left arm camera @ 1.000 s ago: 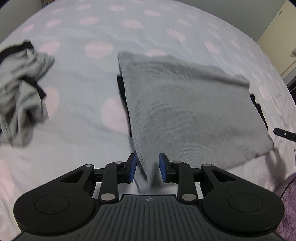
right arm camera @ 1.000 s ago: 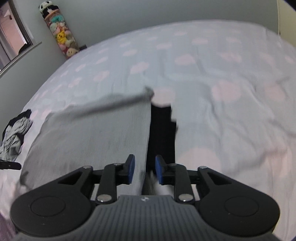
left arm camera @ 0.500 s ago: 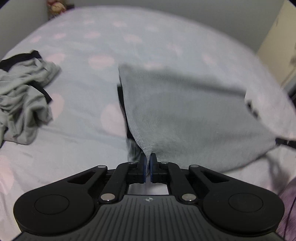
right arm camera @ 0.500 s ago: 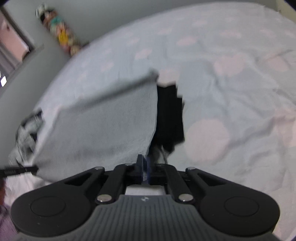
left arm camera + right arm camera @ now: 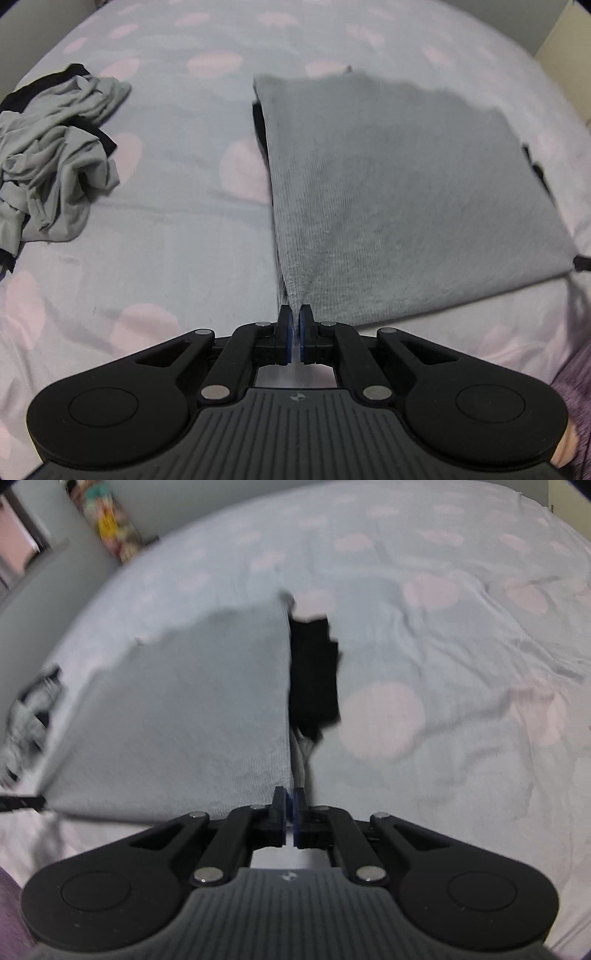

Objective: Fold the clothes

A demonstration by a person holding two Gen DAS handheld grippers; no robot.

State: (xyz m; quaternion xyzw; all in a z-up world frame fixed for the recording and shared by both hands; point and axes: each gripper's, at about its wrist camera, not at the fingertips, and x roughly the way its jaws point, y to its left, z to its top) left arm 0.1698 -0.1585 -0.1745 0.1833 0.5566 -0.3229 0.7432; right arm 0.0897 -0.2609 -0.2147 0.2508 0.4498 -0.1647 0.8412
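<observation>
Bed [image 5: 155,229] with pink-dotted sheet: grey knit garment [image 5: 399,192] centre frame. Left tool [image 5: 294,334] and right tool [image 5: 290,818] each pinch a near corner. Thin bite; uneven lift could slip fabric, skew fold.

Black hand-held gripper [image 5: 294,325]: blue pads [image 5: 284,338], silver screws, ribbed grey body; purple fuzzy sleeve [image 5: 576,384].

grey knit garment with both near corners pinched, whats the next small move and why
Probably lift both corners together and carry them toward the far edge. The left hand-held gripper and right hand-held gripper are each shut on a near corner of the grey knit garment, which lies flat on the bed.
</observation>
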